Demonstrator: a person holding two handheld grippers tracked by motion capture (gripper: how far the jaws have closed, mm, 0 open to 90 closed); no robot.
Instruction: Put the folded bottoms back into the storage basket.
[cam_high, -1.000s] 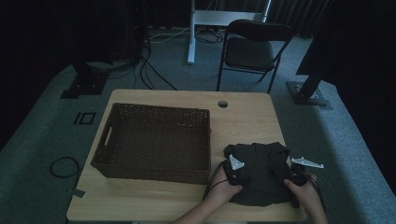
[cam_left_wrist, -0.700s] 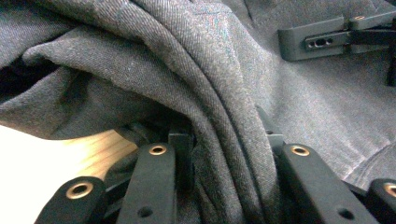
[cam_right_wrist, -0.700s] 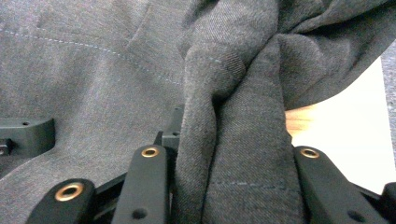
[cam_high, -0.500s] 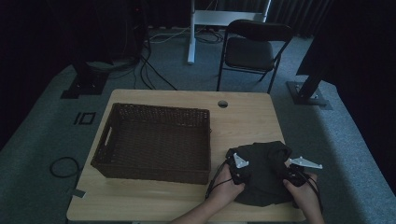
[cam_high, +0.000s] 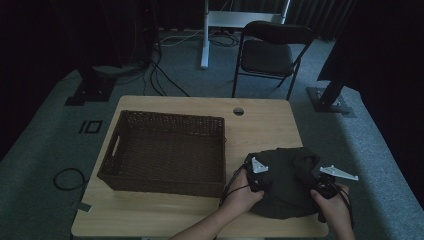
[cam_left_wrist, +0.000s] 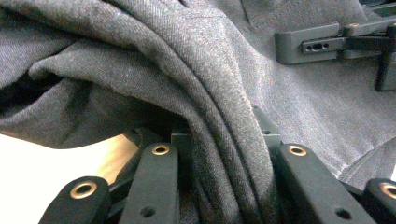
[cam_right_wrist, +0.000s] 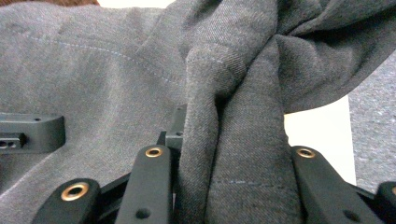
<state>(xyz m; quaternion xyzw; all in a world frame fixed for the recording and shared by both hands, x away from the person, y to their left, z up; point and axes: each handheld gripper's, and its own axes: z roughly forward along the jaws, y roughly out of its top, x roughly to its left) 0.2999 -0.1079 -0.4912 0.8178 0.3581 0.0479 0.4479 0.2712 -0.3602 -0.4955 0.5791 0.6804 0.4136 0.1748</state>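
The grip is made, the carrying is not. The dark garment (cam_high: 287, 182) lies bunched on the bench (cam_high: 260, 125) at its near right corner, just right of the wicker basket (cam_high: 165, 152), which looks empty as far as the dim high view lets one tell. The left tongs (cam_left_wrist: 219, 154) are clamped on a thick roll of the cloth, and the right tongs (cam_right_wrist: 229, 158) pinch another fold in the same way (each pair shows fabric packed tight between its black jaws). So both holds are done; what is left, by my reading, is to lift the garment clear and bring it over into the basket, or to spread it first.

Against the earlier pictures, both tongs have just been closing, and cloth now sits between each pair. The two hands (cam_high: 245, 192) sit a little higher in the frame, and the garment's near edge seems gathered up with them, while its far part and the basket stay where they were.
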